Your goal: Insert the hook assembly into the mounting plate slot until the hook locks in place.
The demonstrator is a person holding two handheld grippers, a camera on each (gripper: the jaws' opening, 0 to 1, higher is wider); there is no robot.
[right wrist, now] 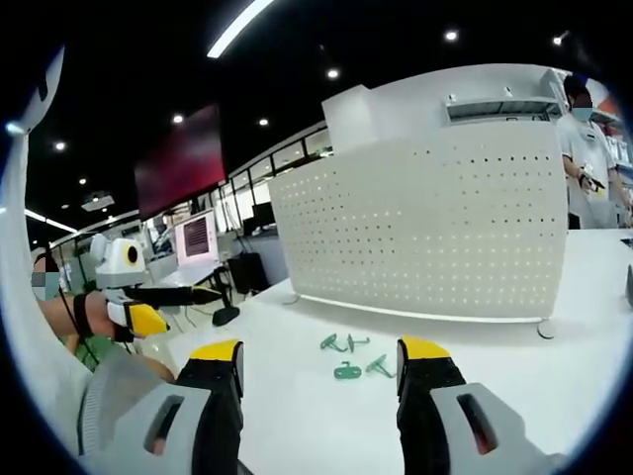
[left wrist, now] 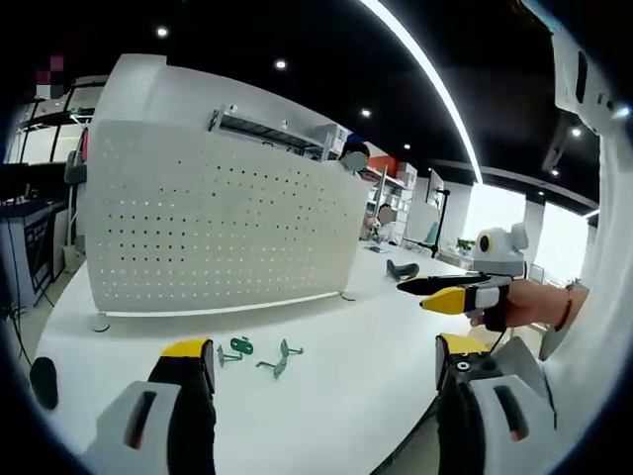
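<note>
Both grippers hover above the white table [left wrist: 326, 396] with nothing between their jaws. We see the left gripper [left wrist: 326, 358] with its yellow-tipped jaws spread wide, and the right gripper [right wrist: 318, 358] likewise spread. Each one also enters the other's view from the side, held in a hand [left wrist: 524, 302] – there the jaws look nearly together, but we cannot tell more from that angle.

On the table, between the grippers and the pegboard [left wrist: 218, 223], lies a small cluster of green hooks [left wrist: 259, 354]. In the right gripper view we count about four of these hooks [right wrist: 348, 358], lying flat, close together and some touching. They sit near the table's middle, apart from the pegboard's base.

The pegboard stands upright on small feet toward the far edge of the table – a white panel with regular rows of holes. We see no hook mounted on it.

A dark object [left wrist: 401, 269] lies on the table beyond the pegboard's right end in the left gripper view; we cannot tell what it is. A person [right wrist: 591, 148] stands behind the table at the right of the right gripper view.
</note>
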